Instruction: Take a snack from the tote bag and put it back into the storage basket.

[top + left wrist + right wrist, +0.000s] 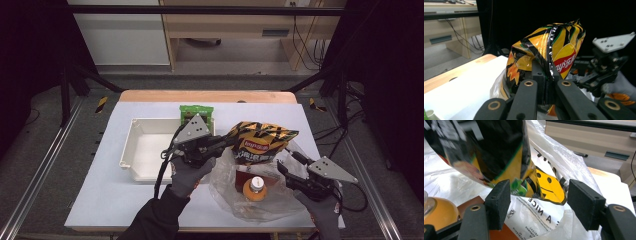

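The left hand-held gripper [226, 141] pinches the seam of the chip bag [261, 141] above the plastic bag [235, 192] on the worktop [110, 200], while the right hand-held gripper [289, 164] stands wide and empty beside it, so the slick foil could slip free and drop onto the juice bottle [256, 188].

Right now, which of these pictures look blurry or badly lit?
Right gripper view: the chip bag is smeared with blur up close, while the plastic bag stays crisp. Left gripper view: black background, glare along the chip bag's seam. High view: sharp, evenly lit table, dark surroundings.
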Available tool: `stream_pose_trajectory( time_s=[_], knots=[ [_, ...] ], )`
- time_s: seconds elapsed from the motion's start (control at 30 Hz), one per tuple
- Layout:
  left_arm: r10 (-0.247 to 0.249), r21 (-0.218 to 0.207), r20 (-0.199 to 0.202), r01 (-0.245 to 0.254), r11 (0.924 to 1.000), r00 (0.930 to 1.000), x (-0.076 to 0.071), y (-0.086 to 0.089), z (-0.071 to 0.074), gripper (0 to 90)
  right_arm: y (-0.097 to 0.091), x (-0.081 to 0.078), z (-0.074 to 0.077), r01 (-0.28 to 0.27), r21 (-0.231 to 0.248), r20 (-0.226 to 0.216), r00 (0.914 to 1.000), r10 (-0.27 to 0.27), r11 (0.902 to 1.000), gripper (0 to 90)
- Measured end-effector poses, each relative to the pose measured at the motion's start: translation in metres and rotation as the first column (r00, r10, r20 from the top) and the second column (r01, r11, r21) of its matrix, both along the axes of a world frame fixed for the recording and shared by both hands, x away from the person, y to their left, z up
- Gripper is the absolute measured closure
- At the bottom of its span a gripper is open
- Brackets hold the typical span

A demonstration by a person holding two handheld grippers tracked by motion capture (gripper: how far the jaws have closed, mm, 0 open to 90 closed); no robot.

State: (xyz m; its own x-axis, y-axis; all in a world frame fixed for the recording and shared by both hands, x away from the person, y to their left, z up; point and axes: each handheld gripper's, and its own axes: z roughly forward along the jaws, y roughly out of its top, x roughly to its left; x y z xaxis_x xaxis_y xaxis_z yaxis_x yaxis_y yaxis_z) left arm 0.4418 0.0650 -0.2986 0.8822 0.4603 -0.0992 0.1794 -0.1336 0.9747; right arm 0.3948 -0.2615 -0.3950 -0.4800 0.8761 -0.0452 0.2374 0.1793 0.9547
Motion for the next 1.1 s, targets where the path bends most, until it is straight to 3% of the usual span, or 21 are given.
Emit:
stream_pose_trajectory(
  time_s=[0.03, 0.17, 0.4, 0.67, 1.1],
  knots=[
    [-0.009, -0.02, -0.008, 0.009, 0.9998, 0.9999, -0.001, 0.002, 0.005, 89.1, 0.0, 0.0, 0.0, 0.002, 0.0, -0.001, 1.0, -0.002, 1.0, 35.5],
    [-0.023, -0.035, -0.005, 0.022, 0.9991, 0.9997, -0.006, 0.002, 0.014, 89.1, 0.0, 0.0, 0.0, 0.001, 0.003, 0.001, 1.0, -0.001, 1.0, 35.5],
    [-0.03, -0.024, 0.03, 0.03, 0.9992, 0.9991, -0.015, -0.005, 0.031, 89.2, -0.001, 0.0, -0.001, 0.007, -0.001, 0.002, 1.0, -0.007, 1.0, 34.6],
    [-0.021, -0.038, 0.068, 0.024, 0.999, 0.9975, -0.02, -0.002, 0.054, 89.1, -0.005, -0.001, -0.002, 0.029, 0.004, -0.007, 0.9995, -0.029, 0.9996, 27.7],
    [-0.041, -0.078, 0.079, 0.047, 0.9958, 0.996, -0.026, 0.0, 0.083, 89.1, -0.011, -0.003, -0.002, 0.055, 0.014, -0.015, 0.9984, -0.055, 0.9984, 24.1]
  ],
)
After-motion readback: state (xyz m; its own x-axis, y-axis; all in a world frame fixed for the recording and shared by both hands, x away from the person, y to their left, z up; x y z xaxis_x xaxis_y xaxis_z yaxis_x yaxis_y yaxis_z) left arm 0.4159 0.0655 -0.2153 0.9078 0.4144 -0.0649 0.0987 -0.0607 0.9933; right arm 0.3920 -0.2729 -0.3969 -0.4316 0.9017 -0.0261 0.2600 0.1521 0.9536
